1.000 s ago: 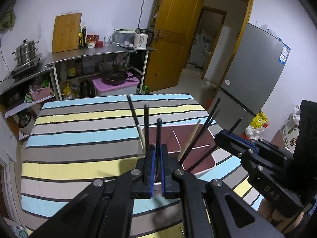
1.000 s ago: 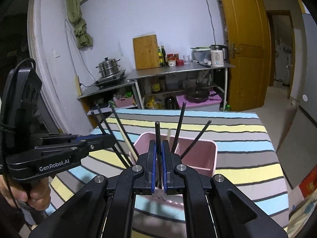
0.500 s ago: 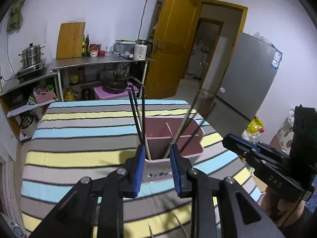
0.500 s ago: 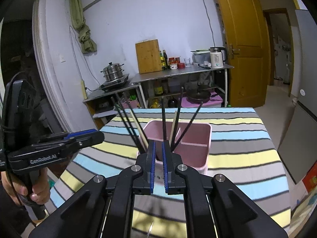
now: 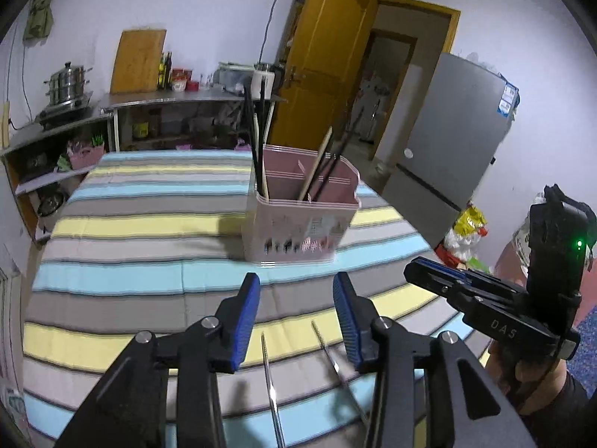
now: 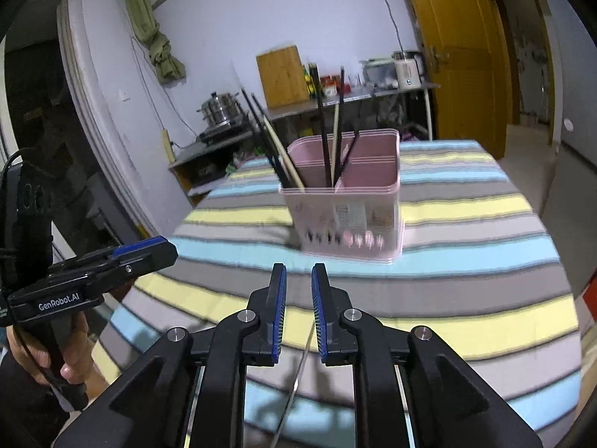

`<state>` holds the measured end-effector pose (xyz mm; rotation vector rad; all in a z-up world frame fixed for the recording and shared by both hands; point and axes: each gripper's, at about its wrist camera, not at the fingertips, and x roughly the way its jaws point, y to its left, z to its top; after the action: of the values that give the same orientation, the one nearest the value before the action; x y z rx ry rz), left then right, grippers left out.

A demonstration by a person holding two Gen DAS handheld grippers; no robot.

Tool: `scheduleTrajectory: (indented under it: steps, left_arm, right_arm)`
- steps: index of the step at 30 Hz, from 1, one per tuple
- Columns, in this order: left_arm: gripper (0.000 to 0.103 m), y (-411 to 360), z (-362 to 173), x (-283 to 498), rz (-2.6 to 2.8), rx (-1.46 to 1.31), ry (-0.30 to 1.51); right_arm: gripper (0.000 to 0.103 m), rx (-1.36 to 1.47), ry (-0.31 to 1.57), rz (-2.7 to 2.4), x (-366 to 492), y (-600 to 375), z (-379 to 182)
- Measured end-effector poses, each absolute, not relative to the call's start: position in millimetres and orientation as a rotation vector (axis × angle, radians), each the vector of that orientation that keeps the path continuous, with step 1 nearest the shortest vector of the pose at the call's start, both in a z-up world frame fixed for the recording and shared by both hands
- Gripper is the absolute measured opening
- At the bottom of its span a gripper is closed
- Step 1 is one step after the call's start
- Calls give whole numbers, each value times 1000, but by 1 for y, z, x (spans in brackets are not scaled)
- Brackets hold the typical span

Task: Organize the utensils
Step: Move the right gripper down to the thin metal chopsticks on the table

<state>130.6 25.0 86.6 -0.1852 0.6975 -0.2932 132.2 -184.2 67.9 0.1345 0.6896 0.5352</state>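
Pink utensil caddy [image 5: 302, 220] standing on striped table [image 5: 149, 224], holding chopsticks [image 5: 257, 138]. Left hand-held gripper [image 5: 296, 317] before caddy, opening wide, empty. Right hand-held gripper [image 6: 298, 310] opening narrowly, empty.

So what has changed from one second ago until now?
Both tools let go of a dark chopstick in the pink holder and drew back from it. The left tool and right tool are now opening with nothing between the pads. The holder stayed in place on the striped cloth, chopsticks upright inside.
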Motion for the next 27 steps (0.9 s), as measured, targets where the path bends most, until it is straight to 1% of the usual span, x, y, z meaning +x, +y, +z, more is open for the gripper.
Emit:
scheduleTrajectory:
  steps: [7, 18, 27]
  left_arm:
    - [43, 22, 64, 106, -280, -173, 734]
    - [42, 15, 30, 102, -268, -148, 826]
    - [35, 13, 0, 119, -260, -151, 918]
  right_arm:
    - [14, 157, 747, 533, 108, -190, 42]
    - [14, 121, 823, 529, 101, -178, 14]
    - [14, 117, 869, 518, 111, -173, -1]
